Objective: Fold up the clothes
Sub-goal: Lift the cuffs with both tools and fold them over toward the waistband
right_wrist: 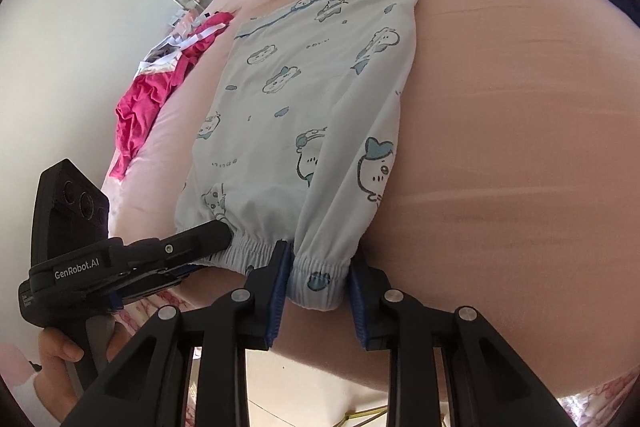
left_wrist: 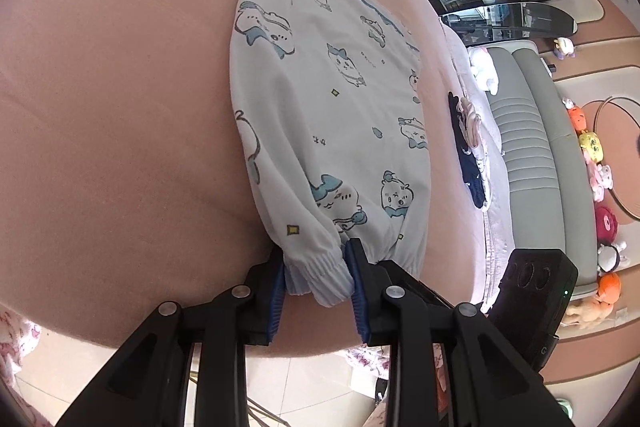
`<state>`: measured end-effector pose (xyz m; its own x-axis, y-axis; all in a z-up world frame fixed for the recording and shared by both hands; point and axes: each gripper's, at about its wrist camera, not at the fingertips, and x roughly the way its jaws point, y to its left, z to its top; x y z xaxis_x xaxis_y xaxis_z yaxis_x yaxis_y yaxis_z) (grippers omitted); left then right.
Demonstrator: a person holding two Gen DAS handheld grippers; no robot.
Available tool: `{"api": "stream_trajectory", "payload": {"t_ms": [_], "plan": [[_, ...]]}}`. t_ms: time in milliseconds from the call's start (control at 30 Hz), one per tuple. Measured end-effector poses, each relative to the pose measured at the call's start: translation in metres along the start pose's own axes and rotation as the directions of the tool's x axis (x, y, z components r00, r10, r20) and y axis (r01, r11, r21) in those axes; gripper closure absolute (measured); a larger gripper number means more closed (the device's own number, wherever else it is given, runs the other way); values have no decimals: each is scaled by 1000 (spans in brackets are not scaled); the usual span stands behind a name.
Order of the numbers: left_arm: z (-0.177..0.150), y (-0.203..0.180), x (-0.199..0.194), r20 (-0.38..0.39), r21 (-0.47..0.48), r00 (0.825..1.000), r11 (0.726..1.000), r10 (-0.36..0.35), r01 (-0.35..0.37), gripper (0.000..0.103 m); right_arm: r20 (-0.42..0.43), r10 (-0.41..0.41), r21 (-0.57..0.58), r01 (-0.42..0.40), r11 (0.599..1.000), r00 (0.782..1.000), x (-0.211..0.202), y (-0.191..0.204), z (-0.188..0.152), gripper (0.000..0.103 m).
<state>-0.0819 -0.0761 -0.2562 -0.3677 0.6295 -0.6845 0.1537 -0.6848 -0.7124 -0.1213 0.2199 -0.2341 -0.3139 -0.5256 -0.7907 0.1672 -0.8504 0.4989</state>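
Pale-blue printed trousers [left_wrist: 328,99] lie flat on the pink bedspread [left_wrist: 120,107], their elastic cuffs at the near edge. We see our left gripper [left_wrist: 318,285] with its blue pads [left_wrist: 279,291] spread on either side of one cuff, not pinching it. Our right gripper [right_wrist: 318,285] stands likewise released around the other cuff [right_wrist: 318,277]. A magenta garment [right_wrist: 148,91] lies further left.

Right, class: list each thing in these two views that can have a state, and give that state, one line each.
Printed pyjama trousers: lying flat on the bed, legs folded together, cuffs at the near edge.
Left claw: open around one elastic cuff.
Right claw: open around the other cuff.
Pink garment: crumpled, unfolded.
Dark garment: unfolded.
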Motion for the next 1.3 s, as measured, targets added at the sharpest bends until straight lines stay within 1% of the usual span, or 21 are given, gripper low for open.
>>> {"api": "stream_trajectory", "payload": {"t_ms": [67,133,200,233,267,300,367,467,533,633,700,767,833,900,967,1000,1100,1167,1233,1300], "plan": [[0,-1,-3,2,26,1000,1000,-10,10,79,-15,7,1,-7,1000,1000,2,-1,3,76],[-6,-8,-5,39,57,999,998,23,-25,81,-21,8,-15,-9,1000,1000,2,0,3,75],[-11,-16,-7,71,76,996,995,53,-58,82,-22,24,7,-24,1000,999,0,-2,4,76],[-12,-18,-9,75,72,996,996,46,-52,82,-11,43,42,-43,998,999,-4,-5,3,78],[-13,-19,-11,78,67,996,997,36,-41,83,6,59,71,-59,996,998,-8,-9,1,81],[-14,-21,-14,88,70,996,997,25,-31,84,25,66,82,-68,994,998,-13,-9,-2,83],[-16,-27,-20,115,78,993,997,-15,6,85,42,67,57,-70,996,997,-17,-6,-7,85],[-18,-41,-25,132,94,991,996,-14,2,85,76,73,38,-76,996,994,-24,-1,-9,88],[-19,-43,-29,132,101,991,995,-20,7,85,102,99,62,-106,992,990,-34,-2,-9,88],[-21,-41,-36,124,79,991,996,-52,42,85,148,144,93,-159,983,978,-53,-2,-9,89],[-23,-40,-39,115,66,990,995,-86,79,85,167,161,76,-176,982,973,-67,6,-9,89],[-27,-38,-41,98,47,988,992,-123,119,85,165,133,35,-141,989,977,-75,17,-12,89],[-30,-32,-43,75,-6,978,980,-197,198,85,180,141,26,-148,989,974,-84,21,-22,89],[-35,-25,-48,69,-35,969,970,-238,241,85,184,159,44,-170,984,970,-91,19,-32,89],[-40,-22,-52,65,-35,969,969,-240,243,85,175,179,70,-194,979,968,-93,14,-42,89],[-42,-22,-53,59,-33,971,972,-230,232,85,170,189,83,-206,975,967,-95,12,-47,89],[-46,-22,-49,45,-26,983,983,-179,180,85,142,194,130,-212,968,971,-82,3,-56,90],[-49,-20,-50,66,-43,984,985,-166,169,85,137,211,151,-231,961,968,-78,1,-58,91],[-53,-14,-54,111,-87,985,986,-135,145,85,134,225,143,-244,959,965,-77,3,-56,91],[-54,-12,-50,113,-113,982,980,-151,164,85,128,217,127,-233,964,968,-77,8,-53,91]]}}
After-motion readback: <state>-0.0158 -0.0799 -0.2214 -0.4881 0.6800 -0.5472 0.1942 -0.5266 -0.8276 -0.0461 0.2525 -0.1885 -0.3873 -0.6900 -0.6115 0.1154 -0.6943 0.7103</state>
